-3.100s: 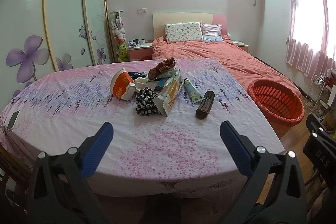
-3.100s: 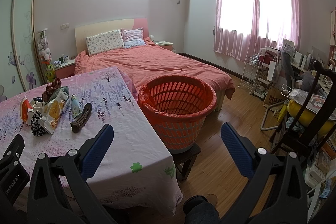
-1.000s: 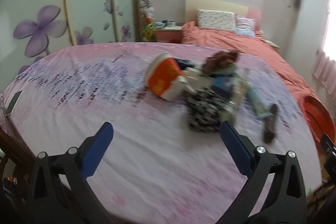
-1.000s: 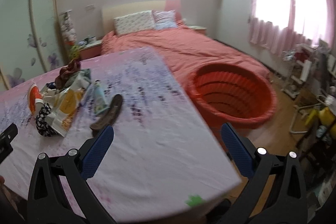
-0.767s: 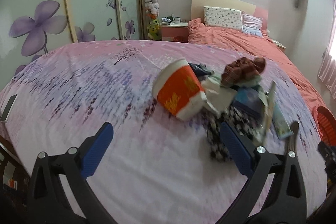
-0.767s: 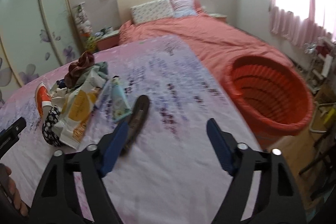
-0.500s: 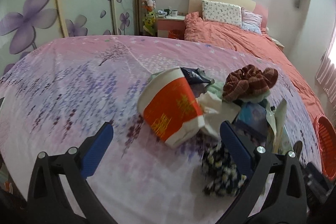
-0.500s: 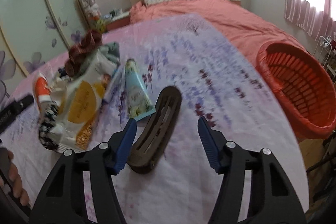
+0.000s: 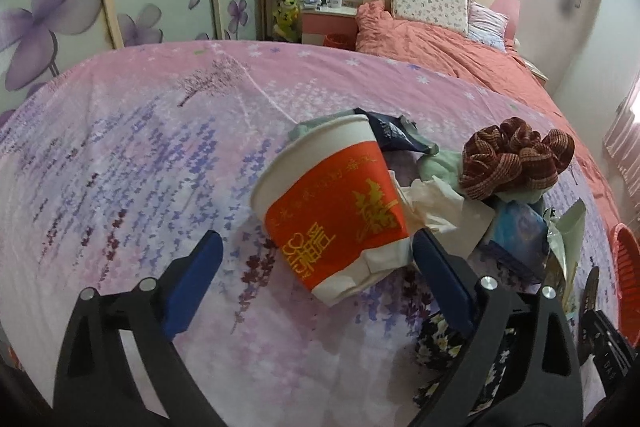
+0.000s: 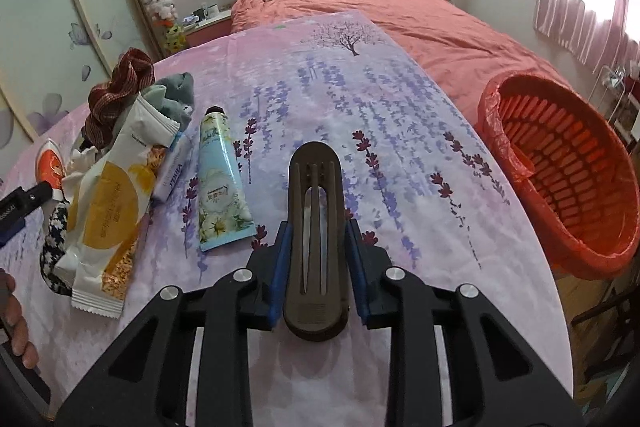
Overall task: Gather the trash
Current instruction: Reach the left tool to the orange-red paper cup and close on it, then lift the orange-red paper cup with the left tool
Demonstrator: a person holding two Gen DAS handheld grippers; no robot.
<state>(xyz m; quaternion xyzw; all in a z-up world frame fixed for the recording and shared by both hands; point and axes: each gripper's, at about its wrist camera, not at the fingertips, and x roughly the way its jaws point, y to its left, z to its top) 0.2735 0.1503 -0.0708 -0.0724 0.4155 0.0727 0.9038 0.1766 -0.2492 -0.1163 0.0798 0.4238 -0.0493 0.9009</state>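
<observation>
Two grippers are mine, one in each hand. My right gripper (image 10: 318, 269) has just been closing, and its blue pads (image 10: 280, 267) now press both sides of a dark brown hair clip (image 10: 316, 239) lying flat on the table (image 10: 400, 115), pointing straight ahead. My left gripper (image 9: 316, 271) is spread wide, pinching nothing; its jaws have just been narrowing slightly. A tipped paper cup (image 9: 332, 207), red and white, lies between and just beyond its tips, its base near the right pad.

Left of my right gripper lie a floral tube (image 10: 220, 187) and a snack wrapper (image 10: 116, 203). Beyond the cup sit crumpled tissue (image 9: 444, 207) and a maroon scrunchie (image 9: 516, 159). A pink floral cloth covers the table. To my right stands a red basket (image 10: 560, 171), well apart from the clip. Behind the table is a bed (image 10: 400, 3) with pillows.

My right gripper's frame hides the clip's near end. A black floral item (image 9: 440, 343) is mostly covered by my left gripper's arm.
</observation>
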